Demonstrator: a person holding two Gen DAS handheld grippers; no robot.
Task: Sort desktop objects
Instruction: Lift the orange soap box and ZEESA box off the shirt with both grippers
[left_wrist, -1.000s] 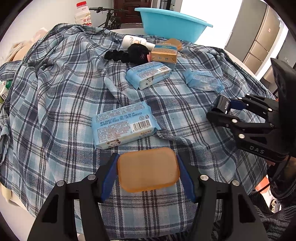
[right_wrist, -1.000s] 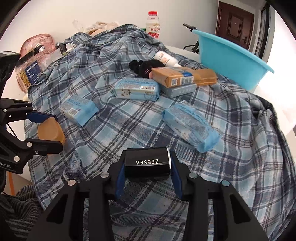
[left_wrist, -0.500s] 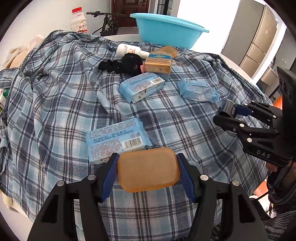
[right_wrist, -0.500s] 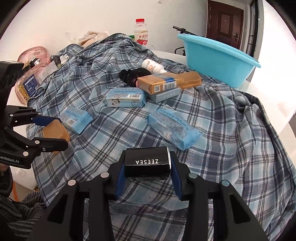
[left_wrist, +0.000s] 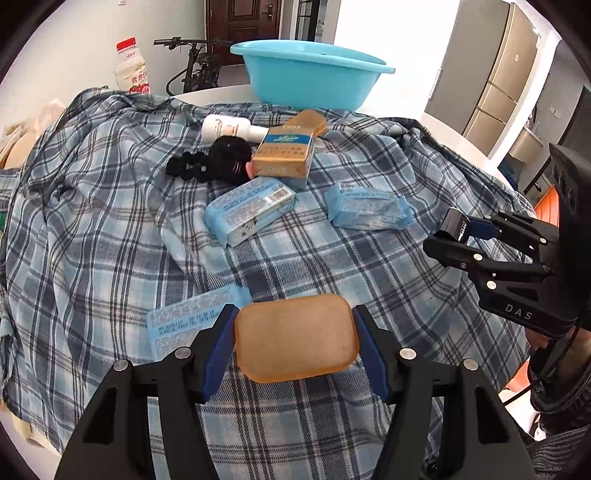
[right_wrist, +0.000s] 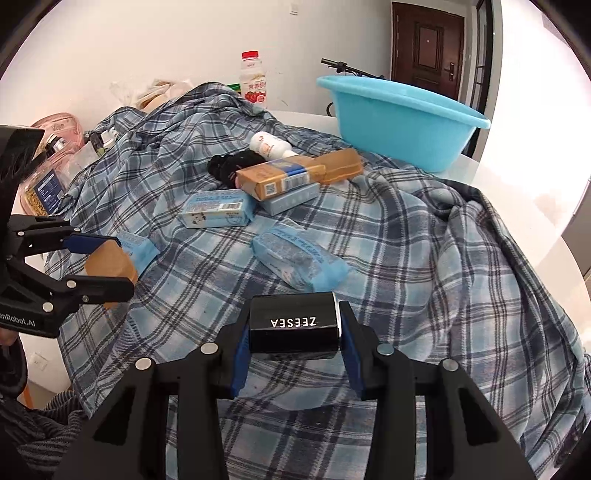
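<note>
Transport stage of a two-handed sort. Left gripper (left_wrist: 295, 345) is clamped on a tan rounded bar (left_wrist: 295, 338), its blue pads pressed against both short ends; right gripper (right_wrist: 293, 332) is clamped on a black case marked ZEESEA (right_wrist: 293, 326). Both loads are carried clear above the plaid cloth (left_wrist: 92, 206) that covers the table. Unsorted items lie on the cloth: three pale blue tissue packs (left_wrist: 251, 210) (left_wrist: 369, 206) (left_wrist: 192, 317), a brown paper-wrapped pack (left_wrist: 286, 151) resting on a flat pale blue box, a black hair tie (left_wrist: 210, 162) and a white bottle (left_wrist: 225, 127). Blue basin (left_wrist: 310, 75) stands at the far edge of the table, beyond the cloth, and is judged the likely receptacle. The next move calls for carrying both grippers forward over the clutter, high enough to clear the brown pack, until each load hangs above the basin's rim, then parting the jaws one side at a time.
</note>
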